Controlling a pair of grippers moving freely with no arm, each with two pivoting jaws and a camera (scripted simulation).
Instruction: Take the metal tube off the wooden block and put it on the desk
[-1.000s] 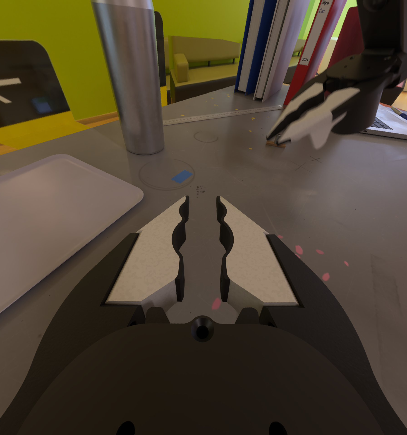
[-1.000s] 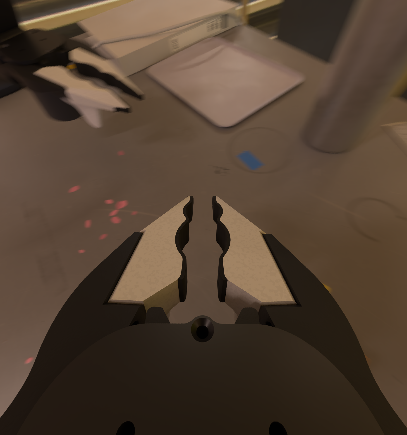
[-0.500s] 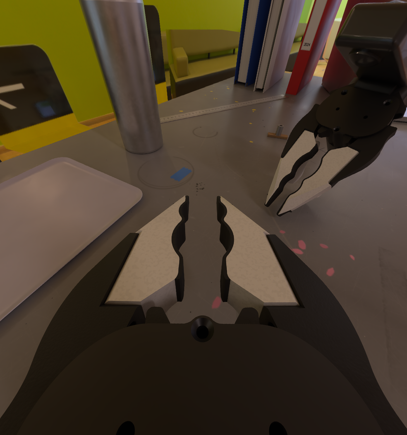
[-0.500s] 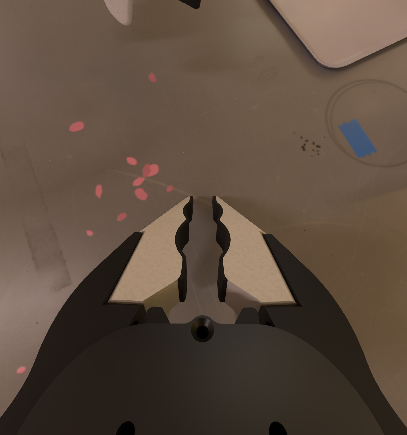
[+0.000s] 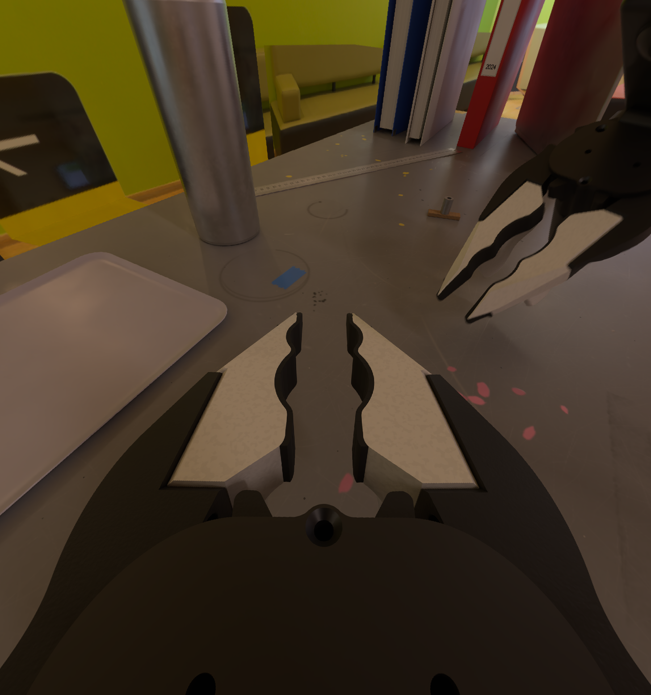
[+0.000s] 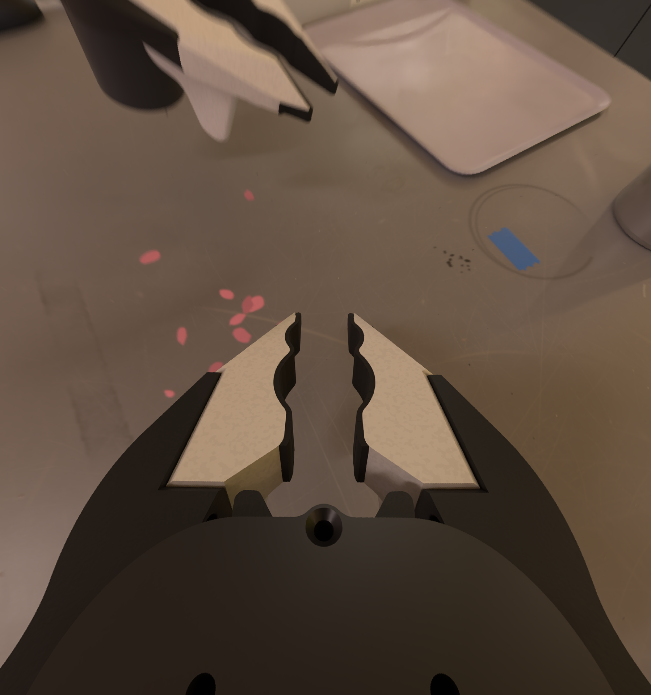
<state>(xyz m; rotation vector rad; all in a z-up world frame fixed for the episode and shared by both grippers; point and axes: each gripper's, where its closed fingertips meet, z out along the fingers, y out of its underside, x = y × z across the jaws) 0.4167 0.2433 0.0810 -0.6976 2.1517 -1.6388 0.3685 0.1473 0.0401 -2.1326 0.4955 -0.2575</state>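
From my left wrist view the metal tube (image 5: 446,205) is too small to judge its seating, and the steel cylinder (image 5: 200,124) runs off the top edge.

Left gripper (image 5: 324,319) low over grey desk (image 5: 391,301), jaws parted, nothing between. Small metal tube (image 5: 446,205) upright on flat wooden block (image 5: 443,215), far right of centre. Right gripper (image 5: 463,306) at right, tips down, jaws apart, empty, well short of block. Tall brushed-steel cylinder (image 5: 203,131) left of centre; pale rectangular tray (image 5: 90,338) far left; blue tape scrap (image 5: 288,277) between.
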